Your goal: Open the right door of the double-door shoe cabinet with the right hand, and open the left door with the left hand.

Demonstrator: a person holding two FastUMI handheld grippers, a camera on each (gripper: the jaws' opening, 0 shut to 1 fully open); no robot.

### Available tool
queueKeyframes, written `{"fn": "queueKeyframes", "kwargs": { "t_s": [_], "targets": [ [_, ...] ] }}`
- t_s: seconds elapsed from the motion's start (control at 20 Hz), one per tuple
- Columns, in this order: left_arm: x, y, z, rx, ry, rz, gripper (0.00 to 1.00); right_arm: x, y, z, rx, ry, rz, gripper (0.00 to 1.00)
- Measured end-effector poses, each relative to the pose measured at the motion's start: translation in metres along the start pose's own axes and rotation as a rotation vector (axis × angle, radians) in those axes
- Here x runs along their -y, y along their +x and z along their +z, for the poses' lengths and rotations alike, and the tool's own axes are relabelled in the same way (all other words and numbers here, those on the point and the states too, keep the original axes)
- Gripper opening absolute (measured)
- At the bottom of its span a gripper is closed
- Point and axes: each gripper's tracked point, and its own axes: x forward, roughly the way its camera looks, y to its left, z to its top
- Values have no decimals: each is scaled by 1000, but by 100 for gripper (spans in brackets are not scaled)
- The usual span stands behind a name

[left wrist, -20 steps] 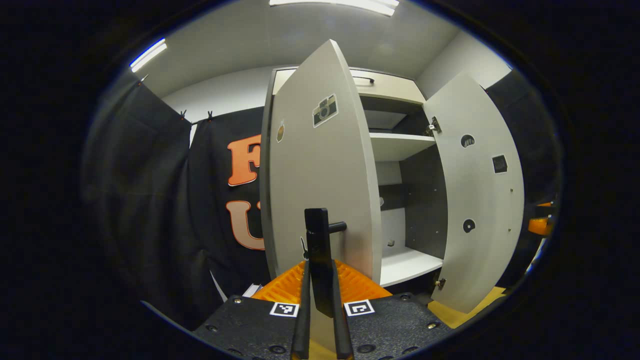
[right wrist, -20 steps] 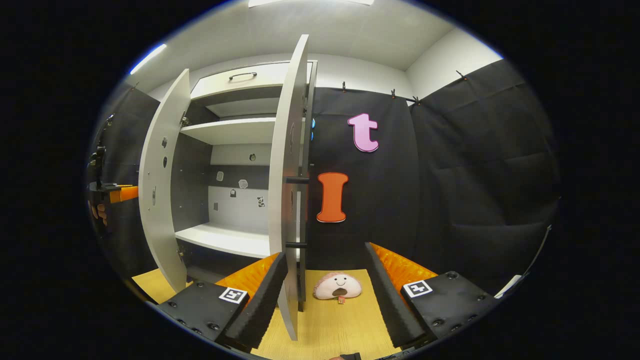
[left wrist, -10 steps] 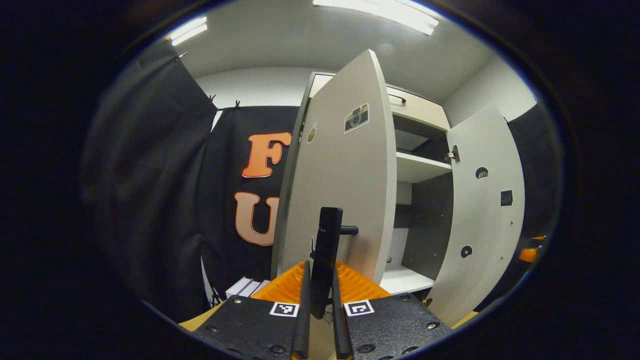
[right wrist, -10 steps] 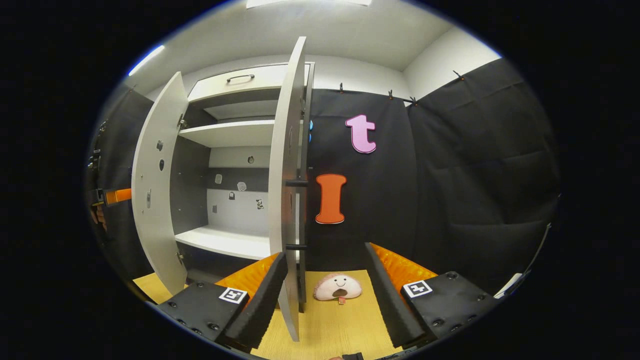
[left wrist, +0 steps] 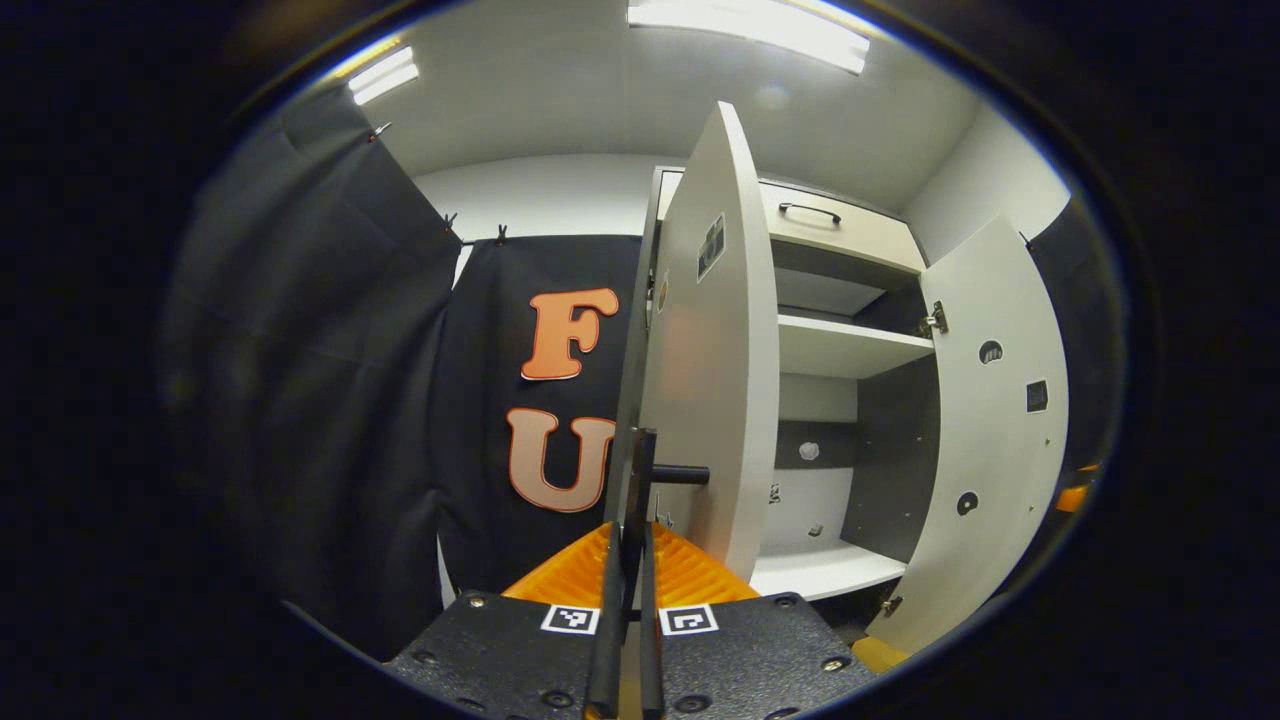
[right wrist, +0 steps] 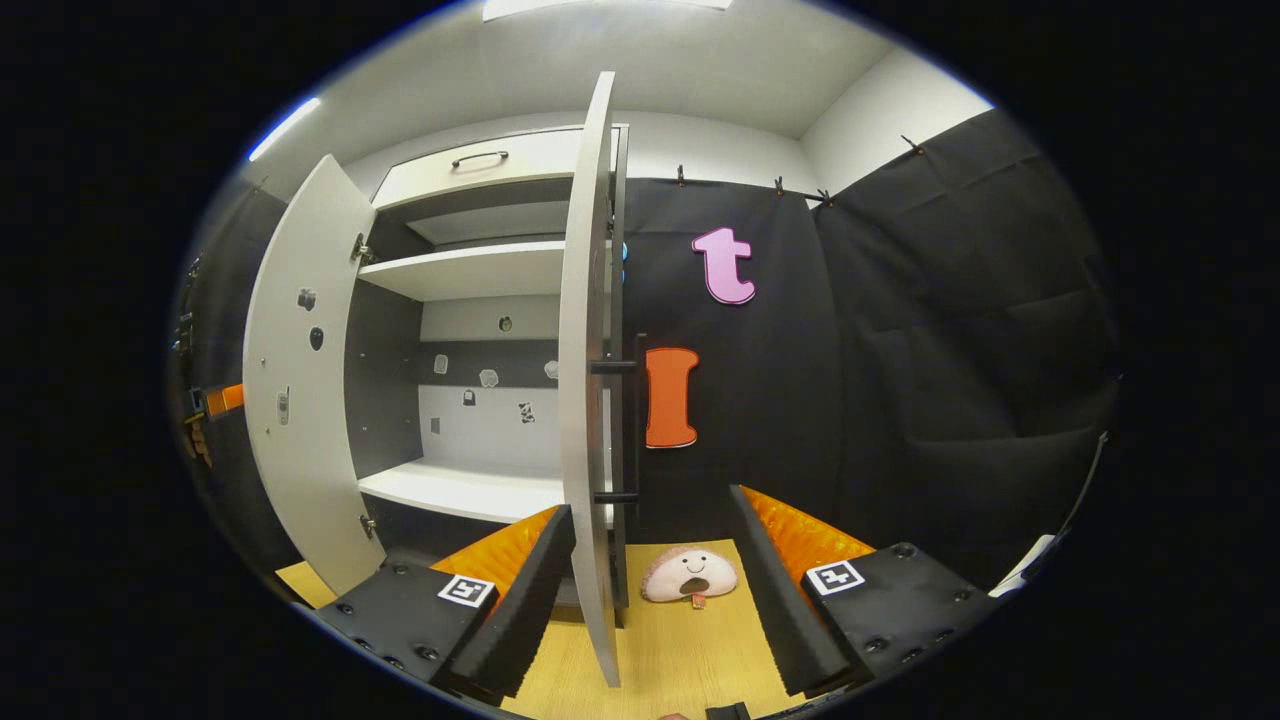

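Both doors stand wide. Left gripper (left wrist: 628, 600) is pinched on the left door's black bar handle (left wrist: 636, 490); a twist could slip it. Right gripper (right wrist: 650, 590) gapes, its left finger (right wrist: 525, 590) just beside the right door (right wrist: 585, 400): it might bump it.

Staged recording booth, not a real home. Black cloth (right wrist: 950, 330) was clipped up along white walls (left wrist: 540, 195) on both sides, hung as a backdrop. Strip lights (left wrist: 745, 20) ran across a plain white ceiling (right wrist: 620, 60). One white cabinet (right wrist: 470, 300) stood against the back wall, doors open, shelves (right wrist: 470, 268) bare, with small stickers (right wrist: 487, 378) on its back panel and door insides. Floor (right wrist: 680, 640) was light wood-look board, with a plush toy (right wrist: 690, 575) lying on it by the cabinet. Looked like a mock household set for data capture.
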Motion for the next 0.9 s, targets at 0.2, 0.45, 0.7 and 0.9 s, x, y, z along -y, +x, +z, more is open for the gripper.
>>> {"fn": "queueKeyframes", "kwargs": {
  "t_s": [0.2, 0.45, 0.7, 0.9],
  "targets": [
    [-13, 1, 6, 18, -19, -27, 5, -16, -5, 1, -2, 37, 6, 98],
    [-31, 4, 6, 14, 6, -85, 0, -38, -18, 9, -1, 75, -23, 98],
    [-35, -8, 1, -21, 13, -135, 12, -67, -29, 15, 14, 136, 10, 98],
    [-47, -47, 6, -8, 10, -50, 11, -53, -39, 15, 31, 89, 5, 98]
  ]
}}
